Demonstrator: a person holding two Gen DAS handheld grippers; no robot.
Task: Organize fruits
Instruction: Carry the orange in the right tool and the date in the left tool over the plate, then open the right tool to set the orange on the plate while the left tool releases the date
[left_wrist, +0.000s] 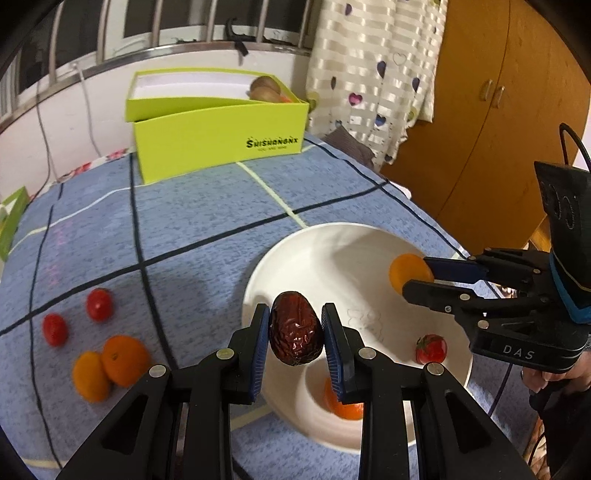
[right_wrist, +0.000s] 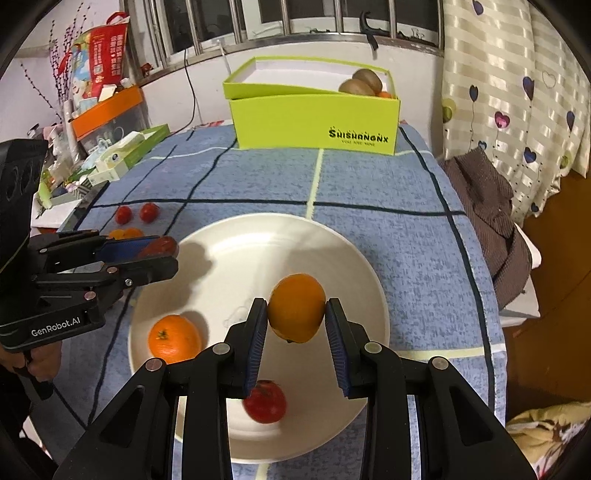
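Dropping stuff from height looks like the main worry right now, tbh. Two fruits are being carried at once over the white plate (right_wrist: 362, 266), which sits on the blue checked bench (left_wrist: 192, 221).

The left claw (left_wrist: 295, 334) is pinched on a wrinkly dried red date (left_wrist: 294, 328), held above the near-left part of the plate. Its long axis runs roughly upright between the pads, narrow end pointing up and a bit away from the camera. Only the middle is gripped, so it could swivel or slip out if it gets nudged.

The right claw (right_wrist: 296, 317) is clamped on a small orange (right_wrist: 297, 308), held above the middle of the plate. It's slightly egg-shaped, long axis near vertical, stem nub pointing down. It's only pinched at its widest part, so a slight loosening would let it drop.

Already lying on the plate: a mandarin (right_wrist: 174, 338) and a cherry tomato (right_wrist: 265, 401). If either fruit is let go from up here, it could bounce, roll off the rim, or knock those two. The two claws are also fairly near each other, so a bump can't be ruled out.

More fruit (left_wrist: 107, 363) waits on the cloth, well apart from the plate.
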